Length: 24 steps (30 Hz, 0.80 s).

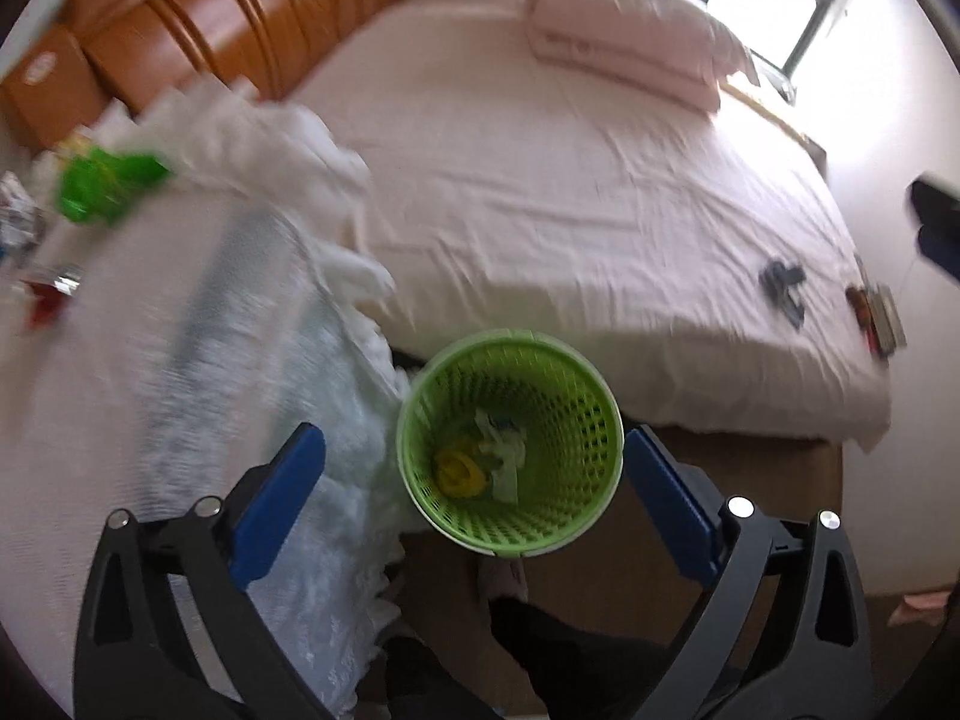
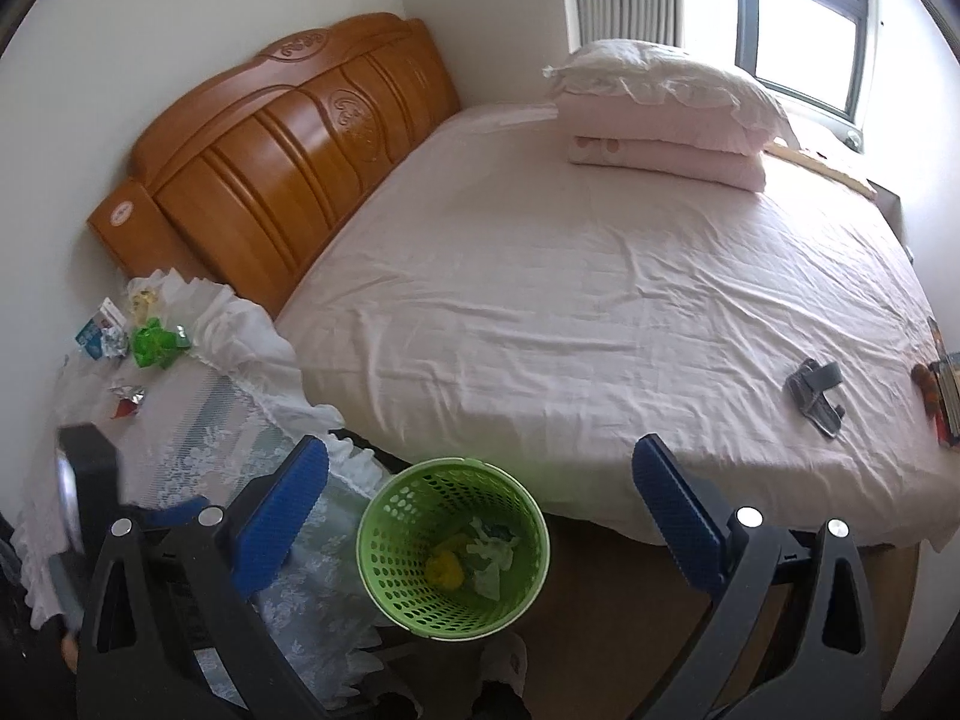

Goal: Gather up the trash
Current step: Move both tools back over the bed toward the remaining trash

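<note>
Bedside, the bin (image 2: 453,546) already holds some scraps, but wrappers (image 2: 153,345) litter the nightstand (image 2: 198,420). Both grippers, left (image 1: 474,504) and right (image 2: 480,513), hang spread and empty.

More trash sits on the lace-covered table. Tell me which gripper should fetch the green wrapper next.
Left, probably. The left gripper is open, empty, and its view sits nearer the green wrapper. The right gripper, also open, faces the bed more.
</note>
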Tool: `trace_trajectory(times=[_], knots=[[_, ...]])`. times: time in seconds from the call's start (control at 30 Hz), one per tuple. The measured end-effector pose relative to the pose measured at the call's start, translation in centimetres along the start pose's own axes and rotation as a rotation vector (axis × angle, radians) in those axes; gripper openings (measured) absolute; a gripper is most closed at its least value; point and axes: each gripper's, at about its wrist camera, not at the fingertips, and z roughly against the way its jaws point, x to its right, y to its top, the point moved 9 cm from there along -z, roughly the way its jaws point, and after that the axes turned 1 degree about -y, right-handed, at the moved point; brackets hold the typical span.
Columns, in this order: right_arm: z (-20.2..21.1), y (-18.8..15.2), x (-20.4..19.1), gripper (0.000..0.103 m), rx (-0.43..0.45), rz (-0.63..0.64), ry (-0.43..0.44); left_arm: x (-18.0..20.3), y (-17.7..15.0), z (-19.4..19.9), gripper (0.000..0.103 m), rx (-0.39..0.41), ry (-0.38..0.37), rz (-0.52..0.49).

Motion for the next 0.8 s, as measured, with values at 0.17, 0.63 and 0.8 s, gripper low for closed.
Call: trace_trajectory(times=[0.17,0.63,0.8], knots=[[1.8,0.8,-2.5,0.101,0.039,0.042,0.020,-1.8,2.3,6.7,0.095,0.148,0.030,0.029],[5.6,1.6,-15.8,0.101,0.130,0.197,0.172,-15.2,0.0,21.2,0.095,0.362,0.199,0.247],[5.6,0.7,-20.7,0.101,0.125,0.241,0.238,-20.0,-2.4,22.9,0.095,0.356,0.244,0.333]])
